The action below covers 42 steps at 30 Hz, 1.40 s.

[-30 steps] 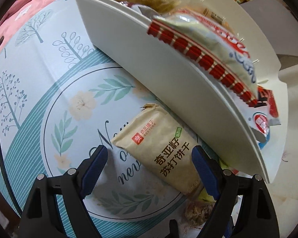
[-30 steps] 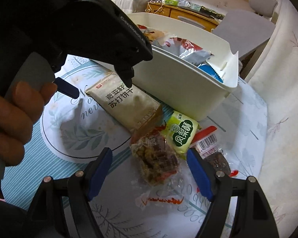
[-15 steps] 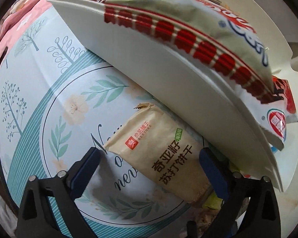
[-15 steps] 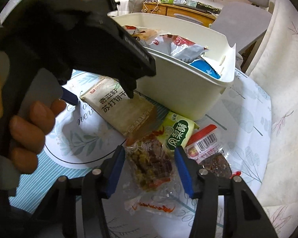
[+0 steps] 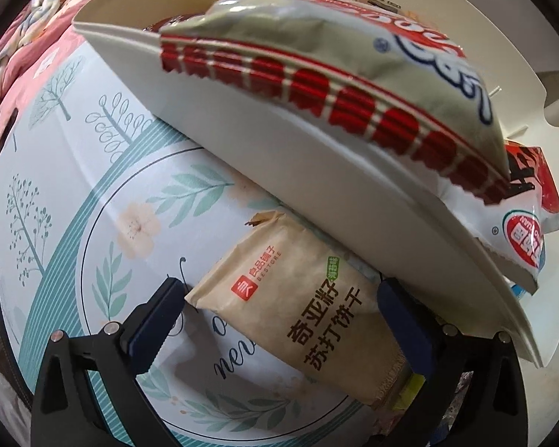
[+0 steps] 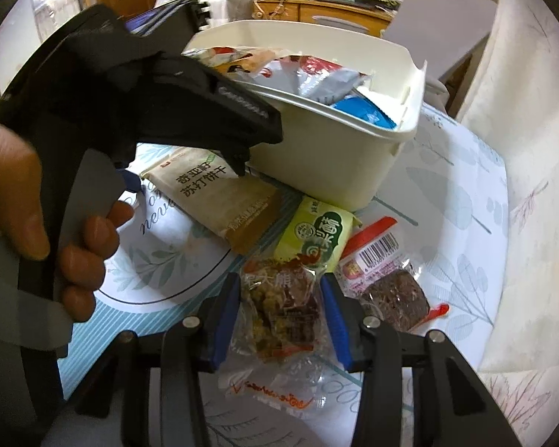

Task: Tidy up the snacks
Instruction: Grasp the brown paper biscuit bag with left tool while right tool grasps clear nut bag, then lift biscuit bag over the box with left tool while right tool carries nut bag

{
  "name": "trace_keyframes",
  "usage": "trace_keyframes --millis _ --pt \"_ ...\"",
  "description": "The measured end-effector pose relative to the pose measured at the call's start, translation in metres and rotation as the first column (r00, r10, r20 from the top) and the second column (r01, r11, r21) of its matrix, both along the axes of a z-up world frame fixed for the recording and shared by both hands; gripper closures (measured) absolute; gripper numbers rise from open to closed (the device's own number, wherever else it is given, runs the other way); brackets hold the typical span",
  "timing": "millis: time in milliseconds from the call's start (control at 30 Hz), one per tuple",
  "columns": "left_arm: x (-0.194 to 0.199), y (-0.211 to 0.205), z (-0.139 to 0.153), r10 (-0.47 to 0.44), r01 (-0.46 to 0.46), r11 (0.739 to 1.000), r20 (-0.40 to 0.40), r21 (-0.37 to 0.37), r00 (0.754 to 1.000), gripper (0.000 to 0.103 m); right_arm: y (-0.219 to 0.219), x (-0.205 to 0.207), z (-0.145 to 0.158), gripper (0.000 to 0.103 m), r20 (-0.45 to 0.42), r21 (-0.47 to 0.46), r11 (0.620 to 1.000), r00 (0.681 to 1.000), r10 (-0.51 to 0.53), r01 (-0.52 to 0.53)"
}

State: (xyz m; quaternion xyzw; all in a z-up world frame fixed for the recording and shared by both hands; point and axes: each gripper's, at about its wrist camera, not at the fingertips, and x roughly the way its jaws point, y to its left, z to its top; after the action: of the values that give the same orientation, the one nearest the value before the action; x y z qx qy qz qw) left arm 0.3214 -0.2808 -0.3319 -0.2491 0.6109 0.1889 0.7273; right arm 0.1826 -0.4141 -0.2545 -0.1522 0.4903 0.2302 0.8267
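Tan cracker packet [image 5: 302, 309] flat on worktop [image 5: 93, 171], just in front of white bin [image 5: 264, 156], long axis diagonal. Sits between fingers of left hand-held gripper [image 5: 279, 316], spread as wide as it goes, pads clear of packet on both sides, nothing gripped. Left hand [image 6: 37, 223] on gripper handle, seen from right wrist view.

Clear-wrapped snack with brown and yellow filling [image 6: 279, 313] lying on worktop between fingers of right hand-held gripper [image 6: 281, 320]. Jaws closing, blue pads right at wrapper edges on both sides; firm pinch not confirmed, cannot tell if pads press yet.

Green packet [image 6: 316, 234] just beyond clear-wrapped snack, touching it, near end of cracker packet overlapping its corner. Dark round snack with barcode label [image 6: 387, 279] just right of green packet, partly beside right finger.

White bin holding several packets: big pale bag with red-striped seal [image 5: 354, 85] draped over near rim, red packet [image 5: 533, 171] behind it at right end, blue packet [image 6: 365, 111] at that end in right wrist view.

Worktop covered with leaf-and-tree print cloth, round teal-bordered motif under cracker packet. Pink bedding [image 5: 29, 37] past far left edge. Wooden dresser [image 6: 328, 11] and grey chair back [image 6: 439, 15] behind bin.
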Motion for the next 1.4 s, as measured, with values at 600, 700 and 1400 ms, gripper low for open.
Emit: trace_keyframes --millis 600,700,1400 --pt "-0.013 0.029 0.006 0.002 -0.014 0.994 -0.109 -0.109 0.994 0.025 -0.024 0.005 0.021 0.059 -0.045 0.01 0.985 0.984 -0.171 0.172" --pt "-0.014 0.027 0.01 -0.021 0.006 0.989 -0.1 -0.149 0.995 0.043 -0.029 0.002 0.028 0.06 -0.036 0.002 0.981 0.98 -0.193 0.194" --pt "-0.097 0.079 0.01 -0.092 0.044 0.938 -0.124 -0.345 0.988 0.073 -0.018 -0.049 0.07 0.059 0.031 0.031 0.959 0.959 -0.283 0.282"
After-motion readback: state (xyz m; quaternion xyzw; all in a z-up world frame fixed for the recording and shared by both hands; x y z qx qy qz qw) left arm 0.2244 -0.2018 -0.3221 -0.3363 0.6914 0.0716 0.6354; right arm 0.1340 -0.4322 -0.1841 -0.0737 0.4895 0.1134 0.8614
